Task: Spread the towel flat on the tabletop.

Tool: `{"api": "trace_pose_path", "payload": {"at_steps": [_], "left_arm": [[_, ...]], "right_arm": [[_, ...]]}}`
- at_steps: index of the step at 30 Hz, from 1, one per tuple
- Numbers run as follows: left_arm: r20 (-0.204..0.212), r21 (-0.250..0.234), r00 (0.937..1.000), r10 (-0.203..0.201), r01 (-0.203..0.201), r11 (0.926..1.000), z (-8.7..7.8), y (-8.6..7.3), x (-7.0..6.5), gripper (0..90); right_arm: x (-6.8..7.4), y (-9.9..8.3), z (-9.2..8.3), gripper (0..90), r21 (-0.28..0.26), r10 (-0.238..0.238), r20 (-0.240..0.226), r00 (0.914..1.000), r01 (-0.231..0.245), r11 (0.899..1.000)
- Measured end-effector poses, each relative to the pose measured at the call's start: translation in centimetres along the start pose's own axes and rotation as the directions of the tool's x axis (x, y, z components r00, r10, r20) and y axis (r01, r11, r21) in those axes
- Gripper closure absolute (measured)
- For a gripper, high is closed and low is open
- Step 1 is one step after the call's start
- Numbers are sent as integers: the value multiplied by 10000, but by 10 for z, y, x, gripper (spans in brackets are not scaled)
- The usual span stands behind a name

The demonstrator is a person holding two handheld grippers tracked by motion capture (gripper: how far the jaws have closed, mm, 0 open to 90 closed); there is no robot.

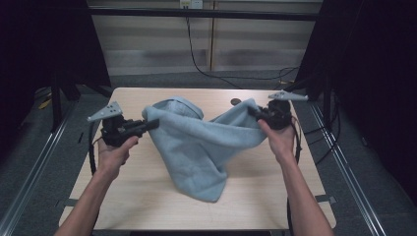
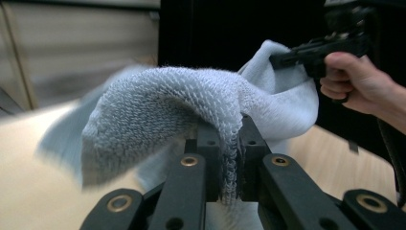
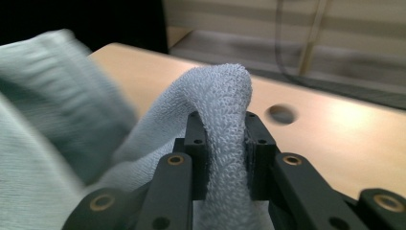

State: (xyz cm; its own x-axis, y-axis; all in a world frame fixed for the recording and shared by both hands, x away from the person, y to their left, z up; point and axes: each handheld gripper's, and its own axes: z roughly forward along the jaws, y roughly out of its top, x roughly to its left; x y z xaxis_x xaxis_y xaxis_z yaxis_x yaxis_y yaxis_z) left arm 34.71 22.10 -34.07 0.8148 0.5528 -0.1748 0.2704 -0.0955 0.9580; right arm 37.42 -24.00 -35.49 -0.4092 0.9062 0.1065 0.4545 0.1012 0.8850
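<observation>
pale blue terry towel (image 1: 196, 142), sagging, crumpled, lifted

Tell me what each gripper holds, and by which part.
Left gripper and right gripper each pinch the light blue towel by an upper edge.

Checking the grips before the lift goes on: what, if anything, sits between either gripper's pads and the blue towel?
Nothing visible: the left gripper and right gripper each pinch the blue towel directly, terry cloth bunched between the pads.

No text, label or number is legible anywhere.
</observation>
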Motion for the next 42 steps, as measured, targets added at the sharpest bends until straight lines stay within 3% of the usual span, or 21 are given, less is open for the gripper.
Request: {"api": "trace_pose_path", "payload": {"at_steps": [1, 3, 5, 6, 8, 10, 11, 12, 13, 15, 16, 18, 19, 20, 24, 28, 32, 37, 39, 41, 42], "left_arm": [[-90, -429, 9997, 228, -231, 9988, -10, 15, -3, 839], [-218, -615, 9994, 287, -300, 9977, -16, 22, -5, 840], [-343, -1032, 9981, 504, -537, 9932, -26, 33, -10, 840], [-550, -1291, 9955, 770, -836, 9881, -37, 37, -18, 840], [-417, -1225, 9946, 947, -991, 9875, -43, 37, -22, 837], [134, -812, 9944, 1048, -1034, 9913, -47, 13, -37, 835], [134, -812, 9944, 1048, -1034, 9913, -47, 13, -37, 834], [258, -427, 9948, 985, -973, 9943, -43, 1, -40, 834], [598, 309, 9953, 763, -783, 9965, -33, -27, -43, 833], [700, 706, 9961, 546, -595, 9957, -27, -41, -45, 831], [994, 1430, 9950, 56, -199, 9895, -14, -69, -47, 826], [1051, 1756, 9945, 7, -193, 9843, -8, -80, -48, 818], [1408, 2451, 9898, -193, -160, 9694, 2, -97, -52, 810], [1558, 2630, 9875, -226, -194, 9646, 6, -101, -55, 799], [1924, 2788, 9807, -332, -222, 9601, 8, -105, -64, 717], [2040, 2387, 9780, -428, -73, 9711, -6, -98, -66, 651], [1672, 2138, 9856, -257, -108, 9768, -13, -94, -54, 628], [1338, 1853, 9901, -433, 179, 9825, -8, -85, -34, 643], [1166, 1370, 9897, -828, 665, 9883, -5, -79, -18, 652], [1026, 1308, 9909, -875, 738, 9887, -3, -78, -13, 653], [643, 1423, 9952, -739, 642, 9877, 2, -79, -6, 647]], "right_arm": [[-6, 19, -5, 762, -200, -137, 308, 9994, 143, 9997], [-9, 37, -12, 763, -579, -110, 473, 9988, 137, 9982], [-10, 45, -16, 763, -820, -121, 625, 9980, 172, 9965], [-13, 55, -24, 762, -1370, 154, 872, 9961, -34, 9906], [-16, 56, -27, 763, -1610, 370, 916, 9951, -219, 9867], [-18, 40, -28, 762, -1230, 249, 1120, 9934, -110, 9923], [-18, 40, -28, 762, -1230, 249, 1120, 9934, -110, 9923], [-18, 28, -25, 762, -916, 98, 1167, 9931, 9, 9958], [-20, 1, -19, 761, -356, 32, 1108, 9938, 7, 9994], [-21, -14, -16, 761, -70, 49, 1031, 9947, -42, 10000], [-23, -43, -11, 757, 466, 85, 896, 9959, -127, 9988], [-25, -67, -6, 750, 995, 13, 885, 9961, -101, 9950], [-26, -77, -5, 742, 1167, 73, 861, 9963, -174, 9930], [-28, -84, -4, 720, 1311, 114, 869, 9962, -228, 9911], [-35, -100, -13, 573, 1139, 273, 853, 9960, -370, 9928], [-37, -104, -39, 483, 732, 356, 980, 9945, -429, 9964], [-36, -116, -62, 475, 630, 401, 1021, 9940, -467, 9969], [-27, -137, -61, 494, 1358, 304, 490, 9983, -368, 9900], [-11, -153, -52, 502, 2030, 34, 55, 10000, -44, 9792], [-1, -161, -46, 500, 2214, 101, -462, 9989, 3, 9752], [4, -164, -42, 493, 2410, 19, -640, 9979, 136, 9704]]}}
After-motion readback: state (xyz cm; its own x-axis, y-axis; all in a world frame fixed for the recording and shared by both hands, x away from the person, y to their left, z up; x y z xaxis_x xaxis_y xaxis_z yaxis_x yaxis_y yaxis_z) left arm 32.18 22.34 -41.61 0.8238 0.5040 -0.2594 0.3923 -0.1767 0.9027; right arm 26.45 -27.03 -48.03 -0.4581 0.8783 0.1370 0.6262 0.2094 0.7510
